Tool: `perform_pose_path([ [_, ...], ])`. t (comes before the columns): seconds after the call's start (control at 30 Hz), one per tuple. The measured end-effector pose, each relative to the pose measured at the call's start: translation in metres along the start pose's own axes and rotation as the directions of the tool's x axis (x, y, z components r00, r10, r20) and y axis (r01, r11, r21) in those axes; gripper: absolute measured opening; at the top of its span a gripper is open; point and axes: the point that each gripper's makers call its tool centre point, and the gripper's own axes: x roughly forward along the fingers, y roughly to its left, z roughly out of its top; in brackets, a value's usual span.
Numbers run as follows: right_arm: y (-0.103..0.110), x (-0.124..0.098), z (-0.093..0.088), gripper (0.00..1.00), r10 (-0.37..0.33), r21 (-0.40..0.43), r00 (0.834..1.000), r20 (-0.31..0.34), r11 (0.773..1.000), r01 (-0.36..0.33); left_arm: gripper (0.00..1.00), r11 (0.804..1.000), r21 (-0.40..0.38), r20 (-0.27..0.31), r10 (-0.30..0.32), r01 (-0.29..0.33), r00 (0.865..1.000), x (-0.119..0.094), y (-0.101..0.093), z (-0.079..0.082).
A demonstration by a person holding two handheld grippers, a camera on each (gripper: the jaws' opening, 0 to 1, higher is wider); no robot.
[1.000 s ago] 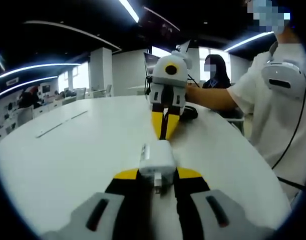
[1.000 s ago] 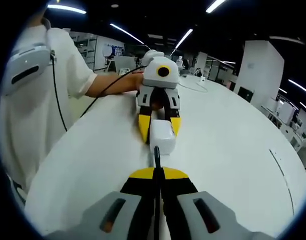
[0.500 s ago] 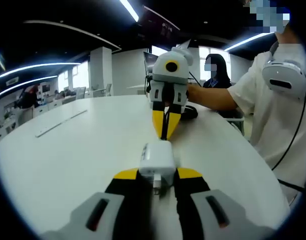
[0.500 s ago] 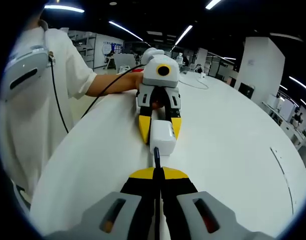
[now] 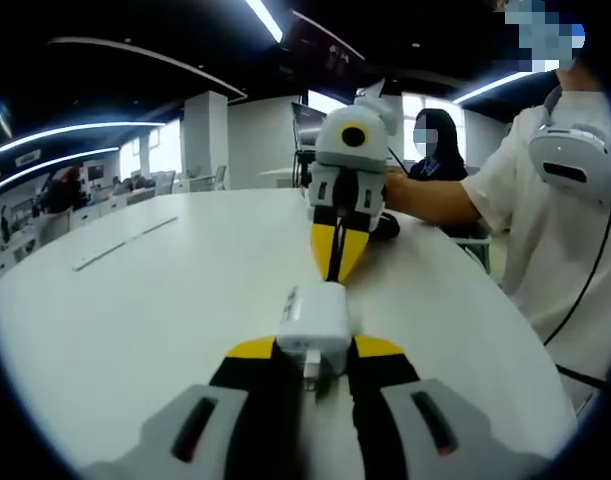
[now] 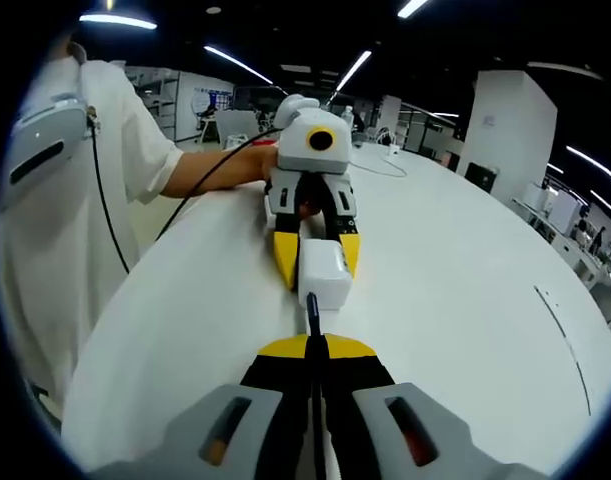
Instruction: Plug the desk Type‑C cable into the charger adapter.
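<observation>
White adapter (image 5: 313, 322) clamped in left gripper (image 5: 314, 352); right gripper (image 6: 313, 345) pinches cable (image 6: 312, 312), plug just ahead touching adapter.

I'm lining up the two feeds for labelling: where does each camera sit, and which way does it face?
Left gripper view: rides the left gripper, looking along its jaws, shut on the charger adapter, toward the right gripper; the person's sleeve shows.
Right gripper view: rides the right gripper, jaws shut on the Type-C cable, facing the left gripper; the forearm shows.
Shared: adapter, white table; the cameras face each other.
</observation>
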Motion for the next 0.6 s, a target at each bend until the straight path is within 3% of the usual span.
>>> perform_pose_path([
  [0.6,0.0010,0.0011,0.0012,0.01,-0.046,0.046,0.999,-0.001,0.998,0.046,0.25,1.000,-0.003,-0.005,0.014,-0.014,1.000,-0.0003,0.0020,0.0005],
])
